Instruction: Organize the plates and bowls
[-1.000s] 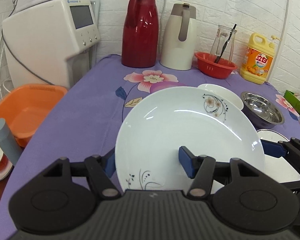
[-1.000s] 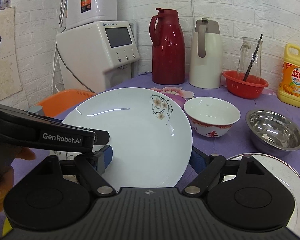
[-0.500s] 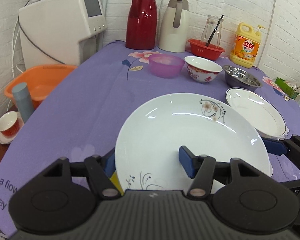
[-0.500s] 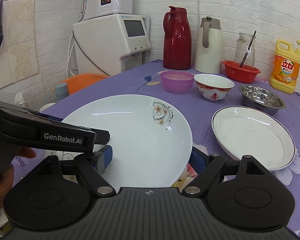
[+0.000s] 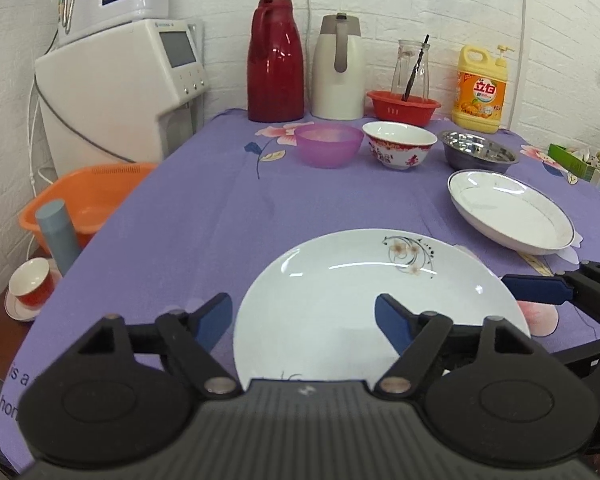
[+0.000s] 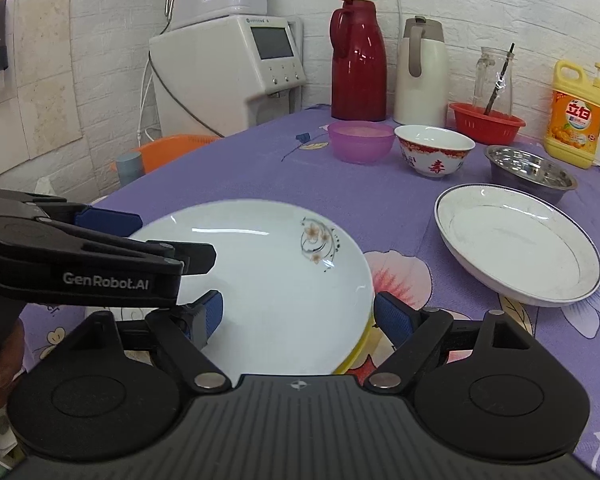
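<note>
A white plate with a flower print (image 5: 360, 292) (image 6: 268, 276) lies at the near edge of the purple table, on top of a yellow-rimmed plate (image 6: 358, 350). My left gripper (image 5: 304, 322) is open, one finger left of the plate and one over it. My right gripper (image 6: 298, 318) is open around the plate's near right rim. A second white plate with a dark rim (image 5: 512, 216) (image 6: 518, 246) lies to the right. Behind stand a purple bowl (image 5: 328, 145), a red-and-white bowl (image 5: 398, 150) and a steel bowl (image 5: 478, 156).
At the back wall stand a red thermos (image 5: 275, 60), a beige thermos (image 5: 338, 68), a red basket (image 5: 403, 107) with a glass jar, and a yellow detergent bottle (image 5: 482, 88). A white appliance (image 5: 120, 88) and an orange basin (image 5: 84, 204) are at the left.
Both grippers lowered the flower plate from a tilted, raised pose down onto the table near the front edge. Both grippers opened and let it go.
</note>
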Available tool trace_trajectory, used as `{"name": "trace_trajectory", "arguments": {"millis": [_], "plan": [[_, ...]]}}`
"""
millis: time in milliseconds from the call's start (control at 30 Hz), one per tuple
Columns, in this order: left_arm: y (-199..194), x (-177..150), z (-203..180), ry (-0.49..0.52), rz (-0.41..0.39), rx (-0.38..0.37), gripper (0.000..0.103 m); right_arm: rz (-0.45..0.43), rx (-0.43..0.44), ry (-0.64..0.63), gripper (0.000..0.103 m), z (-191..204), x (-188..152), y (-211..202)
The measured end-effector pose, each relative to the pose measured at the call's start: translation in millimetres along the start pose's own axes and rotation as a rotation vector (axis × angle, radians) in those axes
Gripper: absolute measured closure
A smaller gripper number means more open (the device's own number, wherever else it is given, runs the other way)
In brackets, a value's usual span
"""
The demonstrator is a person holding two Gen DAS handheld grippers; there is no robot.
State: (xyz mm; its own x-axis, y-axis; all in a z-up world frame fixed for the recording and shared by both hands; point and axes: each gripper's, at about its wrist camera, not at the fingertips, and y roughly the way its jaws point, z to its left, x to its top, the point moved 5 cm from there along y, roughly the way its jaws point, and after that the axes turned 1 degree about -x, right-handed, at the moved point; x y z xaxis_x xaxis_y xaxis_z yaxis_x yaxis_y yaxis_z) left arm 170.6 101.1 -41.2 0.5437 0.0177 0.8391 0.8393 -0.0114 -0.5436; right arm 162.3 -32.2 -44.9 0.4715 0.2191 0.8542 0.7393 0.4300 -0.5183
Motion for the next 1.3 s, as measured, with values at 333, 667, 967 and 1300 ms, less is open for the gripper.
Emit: {"name": "trace_trajectory", "arguments": {"millis": [333,667,967,1300], "plan": [[-2,14,-19,-0.001,-0.025,-0.039,0.017,-0.061,-0.077,0.046,0.000,-28,9,-14],[4,22,-47,0.031,-0.029,-0.073,0.012,-0.088,-0.150,0.069,0.000,-54,6,-23],[16,33,-68,0.050,-0.012,-0.094,0.011,-0.095,-0.191,0.093,0.000,-78,5,-27],[27,45,-76,0.036,-0.003,-0.113,0.011,-0.076,-0.264,0.255,0.000,-131,5,-36]]}}
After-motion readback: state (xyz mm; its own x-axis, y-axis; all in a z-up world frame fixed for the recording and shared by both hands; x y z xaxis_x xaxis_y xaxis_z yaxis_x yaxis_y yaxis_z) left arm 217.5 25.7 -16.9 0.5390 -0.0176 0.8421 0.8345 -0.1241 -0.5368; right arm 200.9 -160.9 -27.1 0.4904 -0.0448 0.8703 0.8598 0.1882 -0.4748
